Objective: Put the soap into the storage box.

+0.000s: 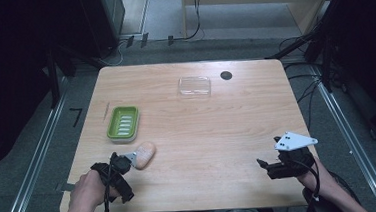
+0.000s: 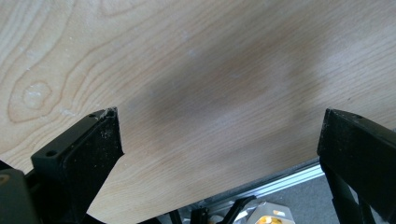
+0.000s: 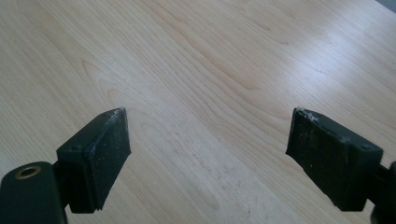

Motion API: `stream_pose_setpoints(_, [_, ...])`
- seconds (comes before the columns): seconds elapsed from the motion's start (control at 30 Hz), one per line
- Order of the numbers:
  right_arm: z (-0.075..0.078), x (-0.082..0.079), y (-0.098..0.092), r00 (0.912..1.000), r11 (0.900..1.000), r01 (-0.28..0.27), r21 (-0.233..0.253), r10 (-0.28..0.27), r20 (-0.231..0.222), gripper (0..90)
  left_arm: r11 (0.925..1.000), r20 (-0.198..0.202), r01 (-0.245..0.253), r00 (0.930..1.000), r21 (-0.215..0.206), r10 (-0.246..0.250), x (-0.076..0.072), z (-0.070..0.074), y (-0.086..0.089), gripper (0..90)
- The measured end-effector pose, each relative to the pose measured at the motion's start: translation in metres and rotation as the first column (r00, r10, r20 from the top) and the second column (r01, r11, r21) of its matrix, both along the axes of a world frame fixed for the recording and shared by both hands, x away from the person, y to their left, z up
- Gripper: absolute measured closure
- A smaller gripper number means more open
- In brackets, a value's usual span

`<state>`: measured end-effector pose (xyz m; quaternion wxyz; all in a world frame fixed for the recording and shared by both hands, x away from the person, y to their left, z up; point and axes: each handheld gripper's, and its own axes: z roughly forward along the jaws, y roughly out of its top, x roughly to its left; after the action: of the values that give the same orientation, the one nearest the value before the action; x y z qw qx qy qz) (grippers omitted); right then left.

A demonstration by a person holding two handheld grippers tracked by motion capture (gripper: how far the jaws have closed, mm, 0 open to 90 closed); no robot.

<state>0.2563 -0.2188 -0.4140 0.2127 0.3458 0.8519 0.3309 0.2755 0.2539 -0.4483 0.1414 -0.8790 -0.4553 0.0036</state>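
Resting low on the table (image 1: 202, 130), left tongs (image 1: 122, 163) released beside soap (image 1: 145, 154), right tongs (image 1: 264, 167) released

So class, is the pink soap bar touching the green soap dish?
Apart. The high view shows the soap bar lying nearer than the green soap dish, with a strip of bare table between them.

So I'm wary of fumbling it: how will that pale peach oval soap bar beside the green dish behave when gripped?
The pale peach oval soap bar looks smooth and rounded, so it will probably slip from flat jaws. It lies flat, so a push likely slides it rather than rolls it.
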Motion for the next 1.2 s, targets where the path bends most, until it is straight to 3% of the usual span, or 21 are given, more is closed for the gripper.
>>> stream_pose_setpoints(0.37, [0.0,0.0,0.001,1.0,1.0,-0.002,-0.005,0.002,-0.001,13.4,0.9999,0.0,0.004,1.0,-0.012,-0.004,0.0,0.003,-0.001,0.3])
stream_pose_setpoints(0.6, [0.0,0.0,0.002,1.0,1.0,0.001,-0.003,-0.001,-0.003,13.4,0.999,0.016,0.017,0.9997,-0.042,-0.016,0.001,0.009,-0.006,0.3])
stream_pose_setpoints(1.2, [0.0,0.001,0.002,1.0,1.0,-0.003,-0.01,0.003,-0.002,13.4,0.994,0.055,0.065,0.9966,-0.088,-0.061,0.017,0.027,-0.03,0.3])
